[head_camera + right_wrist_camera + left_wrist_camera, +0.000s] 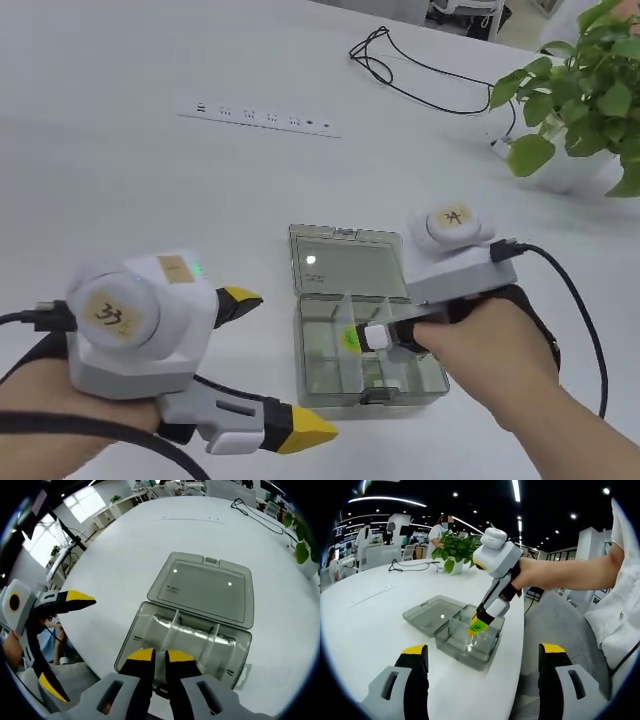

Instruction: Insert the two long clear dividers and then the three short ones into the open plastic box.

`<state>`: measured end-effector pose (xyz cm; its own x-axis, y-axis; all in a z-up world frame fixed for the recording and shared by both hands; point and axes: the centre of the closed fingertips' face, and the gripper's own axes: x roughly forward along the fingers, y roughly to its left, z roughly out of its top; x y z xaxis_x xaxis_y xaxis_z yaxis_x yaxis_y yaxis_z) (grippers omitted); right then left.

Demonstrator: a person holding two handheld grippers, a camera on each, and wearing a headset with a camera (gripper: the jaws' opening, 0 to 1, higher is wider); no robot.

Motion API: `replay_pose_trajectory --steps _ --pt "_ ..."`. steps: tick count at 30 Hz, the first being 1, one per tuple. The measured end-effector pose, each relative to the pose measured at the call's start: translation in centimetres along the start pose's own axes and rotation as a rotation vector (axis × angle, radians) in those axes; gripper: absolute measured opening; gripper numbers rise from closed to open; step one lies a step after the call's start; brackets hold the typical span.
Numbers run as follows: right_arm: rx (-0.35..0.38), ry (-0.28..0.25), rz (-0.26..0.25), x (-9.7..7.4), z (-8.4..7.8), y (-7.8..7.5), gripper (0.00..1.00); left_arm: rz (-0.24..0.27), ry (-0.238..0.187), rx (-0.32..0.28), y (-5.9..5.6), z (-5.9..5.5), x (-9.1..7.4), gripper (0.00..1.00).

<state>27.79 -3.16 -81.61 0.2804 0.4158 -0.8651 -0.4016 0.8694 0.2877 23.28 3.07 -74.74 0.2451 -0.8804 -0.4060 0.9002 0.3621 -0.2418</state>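
The open clear plastic box (301,352) lies in the middle of the white table, its lid (345,262) flat behind it. Clear dividers (196,632) stand inside and split it into compartments. My right gripper (356,338) reaches down into the box. Its yellow-tipped jaws (160,656) are nearly together on the top edge of a clear divider (171,625) that runs away from them. In the left gripper view, that right gripper (477,627) points into the box (451,647). My left gripper (278,365) hovers left of the box, wide open and holding nothing.
A white power strip (260,115) lies at the back of the table. A black cable (420,70) loops at the back right beside a potted plant (585,90). People stand far off (440,530) in the left gripper view. The table edge is near the box (517,645).
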Motion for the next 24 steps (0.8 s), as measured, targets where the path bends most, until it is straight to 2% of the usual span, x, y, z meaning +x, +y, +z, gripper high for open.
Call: replay_pose_trajectory --steps 8,17,24 --pt "0.068 -0.037 0.047 0.2 0.0 0.0 0.1 0.011 0.002 -0.005 0.0 0.1 -0.1 0.93" --pt "0.087 -0.072 0.102 0.3 0.1 0.1 0.11 0.034 0.007 -0.011 0.1 0.3 -0.3 0.93" --pt "0.11 -0.105 0.166 -0.1 0.1 0.4 0.14 0.076 0.01 -0.02 0.2 0.8 -1.1 0.93"
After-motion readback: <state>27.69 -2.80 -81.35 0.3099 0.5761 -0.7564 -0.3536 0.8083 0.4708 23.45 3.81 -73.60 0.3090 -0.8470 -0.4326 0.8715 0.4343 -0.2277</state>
